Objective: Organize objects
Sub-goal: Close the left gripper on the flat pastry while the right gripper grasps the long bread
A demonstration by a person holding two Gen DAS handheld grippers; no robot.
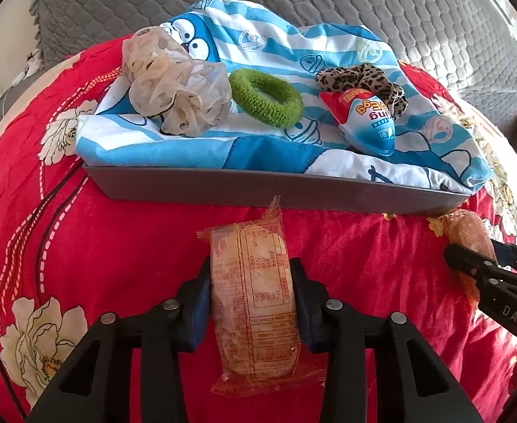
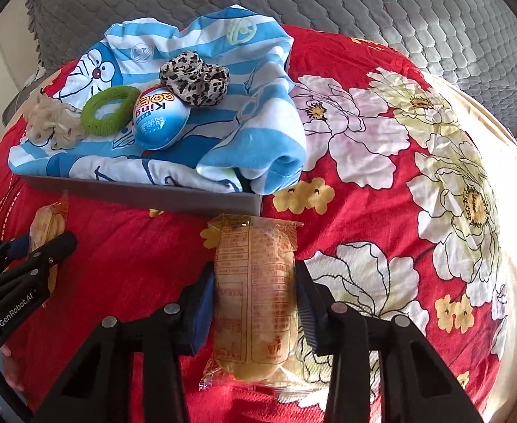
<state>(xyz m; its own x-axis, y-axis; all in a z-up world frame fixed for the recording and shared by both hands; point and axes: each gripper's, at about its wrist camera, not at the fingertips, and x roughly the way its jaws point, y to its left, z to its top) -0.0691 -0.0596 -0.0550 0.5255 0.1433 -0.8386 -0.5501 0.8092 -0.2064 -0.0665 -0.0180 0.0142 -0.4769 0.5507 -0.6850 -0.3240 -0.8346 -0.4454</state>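
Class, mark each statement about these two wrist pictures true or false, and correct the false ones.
1. Each tongs closes on a wrapped snack. True: the left tongs grip the left snack, the right tongs grip the right snack.
2. The green ring lies on the red quilt. False: it lies on the blue striped towel.
3. The blue egg sits beside the leopard scrunchie. True.
4. The towel lies over a grey tray. True.
5. Both snacks are already in the tray. False: they are on the quilt in front of it.
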